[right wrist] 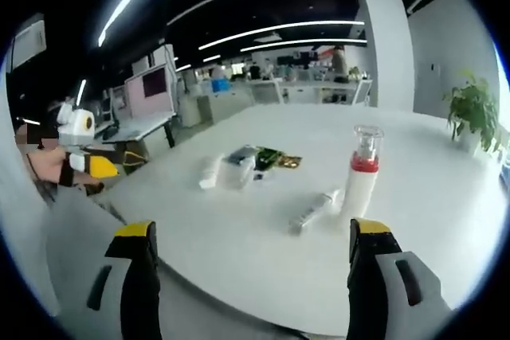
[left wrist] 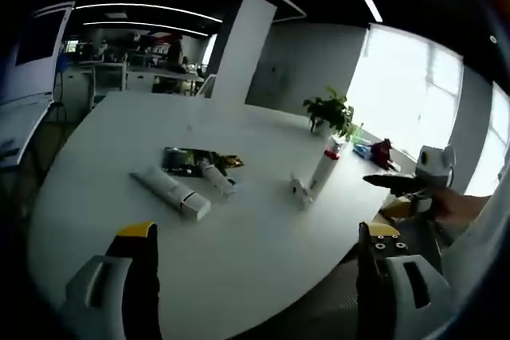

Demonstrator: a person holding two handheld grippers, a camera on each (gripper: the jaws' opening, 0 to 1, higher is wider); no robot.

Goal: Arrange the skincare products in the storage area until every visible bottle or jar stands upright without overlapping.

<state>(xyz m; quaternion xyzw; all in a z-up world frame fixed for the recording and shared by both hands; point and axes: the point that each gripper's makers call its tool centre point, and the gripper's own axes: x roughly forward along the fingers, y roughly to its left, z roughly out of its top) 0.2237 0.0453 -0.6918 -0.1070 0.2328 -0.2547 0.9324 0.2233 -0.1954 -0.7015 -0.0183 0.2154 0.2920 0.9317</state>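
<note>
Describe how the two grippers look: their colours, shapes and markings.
The left gripper has two broad black jaws with yellow tips and pale grey outer shells; small dots mark its right jaw. The right gripper has the same black jaws, yellow tips and grey shells with dark slots.

labels on tubes point(left wrist: 171, 189) unreadable (too small) | far desks point(right wrist: 311, 85) blurred

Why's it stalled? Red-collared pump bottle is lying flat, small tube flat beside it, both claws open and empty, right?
One error: the pump bottle stands upright, as the right gripper view shows. The small tube does lie flat beside it, and both claws, left and right, are open and empty.
</note>
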